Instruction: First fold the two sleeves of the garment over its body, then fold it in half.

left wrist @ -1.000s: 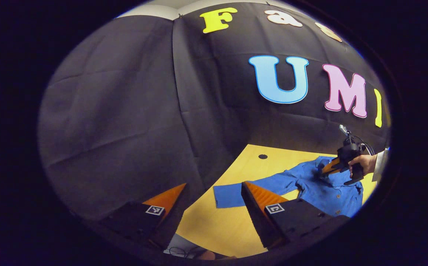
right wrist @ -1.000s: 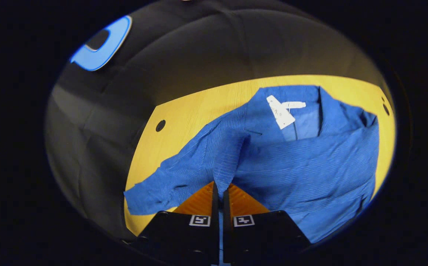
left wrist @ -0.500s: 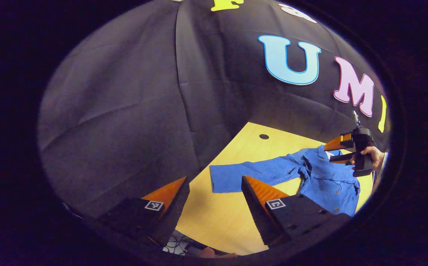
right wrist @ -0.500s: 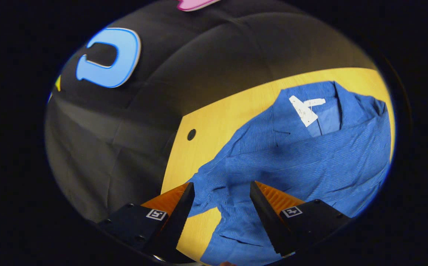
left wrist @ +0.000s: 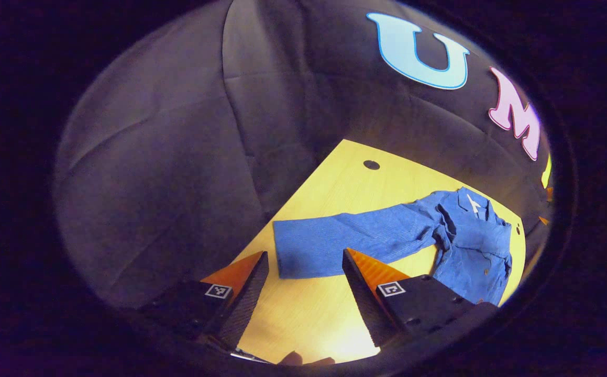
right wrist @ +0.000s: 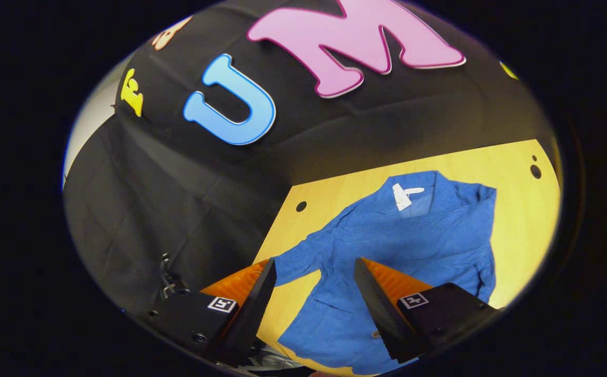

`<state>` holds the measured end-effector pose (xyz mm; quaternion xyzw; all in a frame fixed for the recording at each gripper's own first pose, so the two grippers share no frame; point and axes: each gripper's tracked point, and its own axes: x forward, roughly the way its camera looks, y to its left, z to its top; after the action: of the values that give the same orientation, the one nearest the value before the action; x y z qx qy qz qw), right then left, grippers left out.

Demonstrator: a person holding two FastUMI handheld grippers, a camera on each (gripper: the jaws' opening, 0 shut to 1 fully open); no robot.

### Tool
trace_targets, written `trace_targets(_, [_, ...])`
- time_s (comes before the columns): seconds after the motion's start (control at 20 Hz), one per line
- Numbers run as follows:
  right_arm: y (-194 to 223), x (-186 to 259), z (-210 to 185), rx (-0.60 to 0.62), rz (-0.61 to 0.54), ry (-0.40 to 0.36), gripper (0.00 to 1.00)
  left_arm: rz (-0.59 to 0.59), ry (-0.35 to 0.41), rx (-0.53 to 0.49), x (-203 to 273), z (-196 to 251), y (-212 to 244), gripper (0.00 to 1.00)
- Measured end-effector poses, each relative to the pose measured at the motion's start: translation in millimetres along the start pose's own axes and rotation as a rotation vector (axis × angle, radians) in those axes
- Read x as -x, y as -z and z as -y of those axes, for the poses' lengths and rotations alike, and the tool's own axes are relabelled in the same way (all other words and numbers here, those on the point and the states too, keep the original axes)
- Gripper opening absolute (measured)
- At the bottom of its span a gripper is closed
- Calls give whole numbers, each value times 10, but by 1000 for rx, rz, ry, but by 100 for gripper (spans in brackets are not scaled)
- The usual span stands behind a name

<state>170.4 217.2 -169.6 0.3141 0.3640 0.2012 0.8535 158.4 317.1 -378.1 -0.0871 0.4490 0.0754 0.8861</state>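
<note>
A blue button-up shirt (left wrist: 473, 246) lies on the yellow wooden table (left wrist: 345, 183). Its one long sleeve (left wrist: 350, 241) stretches flat toward me, the cuff just beyond my left gripper (left wrist: 304, 256), which hovers open with nothing between its fingers. In the right gripper view the shirt's body (right wrist: 413, 241) lies collar away, a white label (right wrist: 403, 196) at the neck, and the other sleeve looks folded onto the body. My right gripper (right wrist: 315, 262) hangs open above the shirt's near left part, apart from the cloth.
The black cloth wall (left wrist: 177, 157) stands close behind and left of the table. Small round holes (left wrist: 371, 164) mark the tabletop's far corners (right wrist: 535, 170). Bare wood (right wrist: 518, 225) lies to the right of the shirt.
My right gripper opened, dropped the fold of blue cloth onto the body and drew back and up. My left gripper tipped down toward the outstretched sleeve's cuff.
</note>
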Motion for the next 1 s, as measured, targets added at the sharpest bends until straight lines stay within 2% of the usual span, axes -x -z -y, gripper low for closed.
trace_targets(0.2, [-32, 602, 201, -38, 66, 52, 96, -203, -20, 5, -438, -56, 182, 84])
trace_targets(0.35, [-39, 900, 413, -73, 114, 99, 96, -286, -25, 87, -652, -92, 295, 83])
trace_targets(0.6, [85, 1102, 624, -152, 136, 141, 96, -380, -86, 112, -753, -155, 486, 84])
trace_targets(0.65, [104, 1101, 642, -158, 135, 144, 96, -356, -94, 90, -803, -180, 432, 86])
trace_targets(0.7, [132, 1114, 630, -162, 130, 144, 96, -393, -100, 84, -799, -159, 508, 85])
trace_targets(0.8, [203, 1105, 590, -164, 119, 136, 96, -399, -94, 56, -832, -146, 477, 84])
trace_targets(1.0, [237, 1153, 486, -168, 118, 113, 96, -417, -86, 65, -848, -131, 452, 81])
